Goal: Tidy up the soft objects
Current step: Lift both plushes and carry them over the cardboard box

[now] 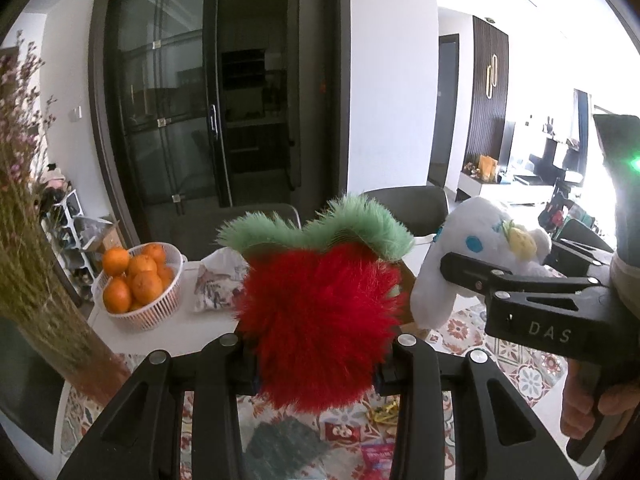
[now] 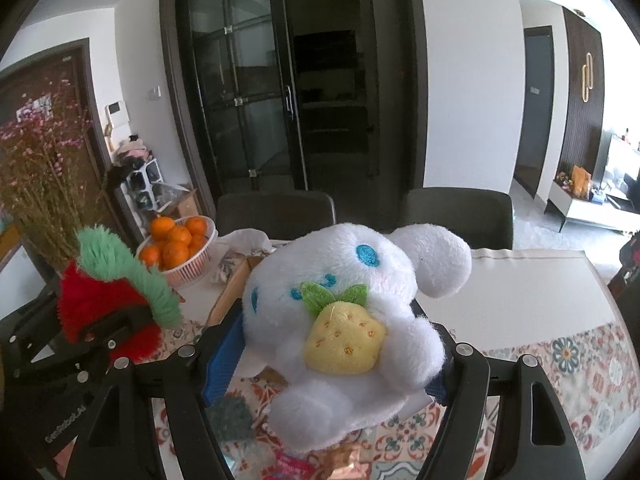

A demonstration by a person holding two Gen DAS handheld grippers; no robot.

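1. The left gripper (image 1: 316, 364) pinches a shaggy red plush strawberry with a green furry leaf top (image 1: 316, 312) between its fingers (image 1: 404, 360). The grip sits low on the body, so the leaf crown stands upright and the toy hangs clear above the desk (image 1: 160, 336).

2. The right gripper (image 2: 332, 364) clamps a white fleece plush dog with blue embroidered eyes and a small yellow felt strawberry on its chest (image 2: 348, 304). Its blue-padded fingers (image 2: 224, 356) stand wide because the toy's body is bulky, pressing into both flanks — face turned toward the camera, one ear flopping to the right.

3. Both toys are lifted off the patterned tablecloth (image 2: 580, 360), side by side and just apart. This looks like a carry to a common spot.

4. A wooden tray edge (image 2: 228, 300) shows behind the dog — perhaps the destination, though I cannot tell.

5. The white plastic basket of oranges (image 1: 140, 280) and the dried flower bunch (image 1: 28, 240) stand at the far left, out of the way.
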